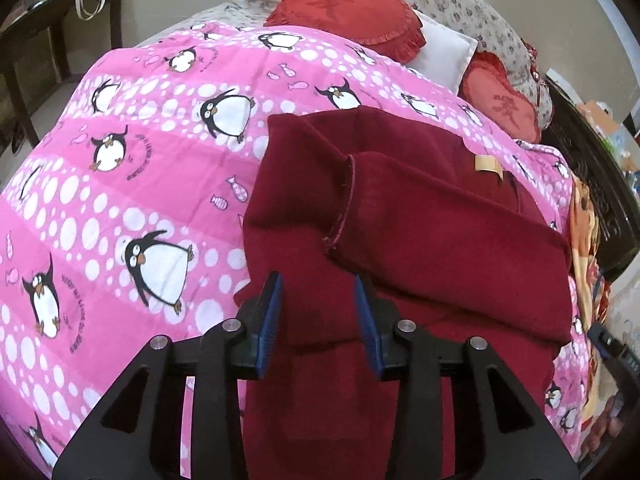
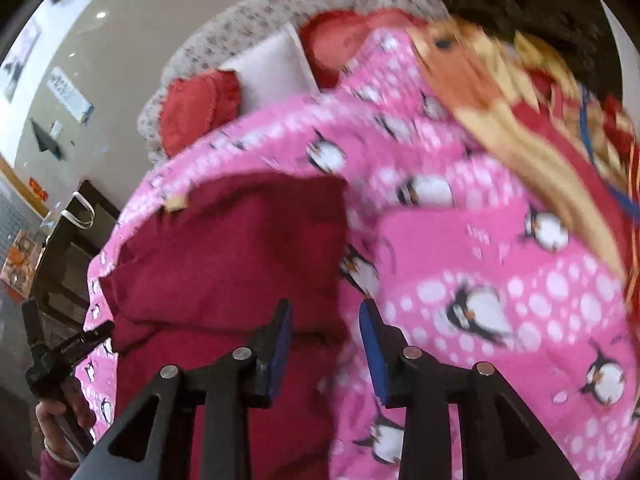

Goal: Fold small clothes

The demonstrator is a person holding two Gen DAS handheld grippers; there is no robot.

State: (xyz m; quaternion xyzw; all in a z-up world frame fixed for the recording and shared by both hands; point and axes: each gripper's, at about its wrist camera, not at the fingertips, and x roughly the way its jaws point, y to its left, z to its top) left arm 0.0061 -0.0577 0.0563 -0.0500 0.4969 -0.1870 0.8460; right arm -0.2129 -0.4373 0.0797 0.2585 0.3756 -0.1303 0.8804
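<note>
Maroon garment (image 1: pixel 400 216) lies on the pink penguin quilt (image 1: pixel 140 168), partly folded, with 1 sleeve (image 1: pixel 432 216) laid across the body and its frayed cuff end pointing toward the open pink side of the quilt; a small tan label (image 1: pixel 486 164) shows on the garment, on the side nearer the red cushions (image 1: pixel 348 12). The left gripper (image 1: pixel 318 312) hangs over the near part of the garment with its 2 blue pads (image 1: pixel 270 312) standing apart at a moderate gap and nothing pinched between them. The right gripper (image 2: pixel 324 352), seen in a blurred right wrist view, sits at the garment's edge where maroon cloth meets quilt, its jaws likewise parted with no cloth pressed; whether a pad brushes the fabric there I cannot tell. Several risks follow from this. Because the quilt is soft and loose, a pinch at the garment's edge could gather quilt cloth along with it, so that lifting drags the bedding and spoils the fold. A shallow bite could catch only the top layer, letting the lower layer slide and the crossed sleeve fall open. With 2 grippers working apart, uneven pulls would skew the hem. The blur on the right side suggests haste, which makes a missed or off-centre grasp likelier.
</note>
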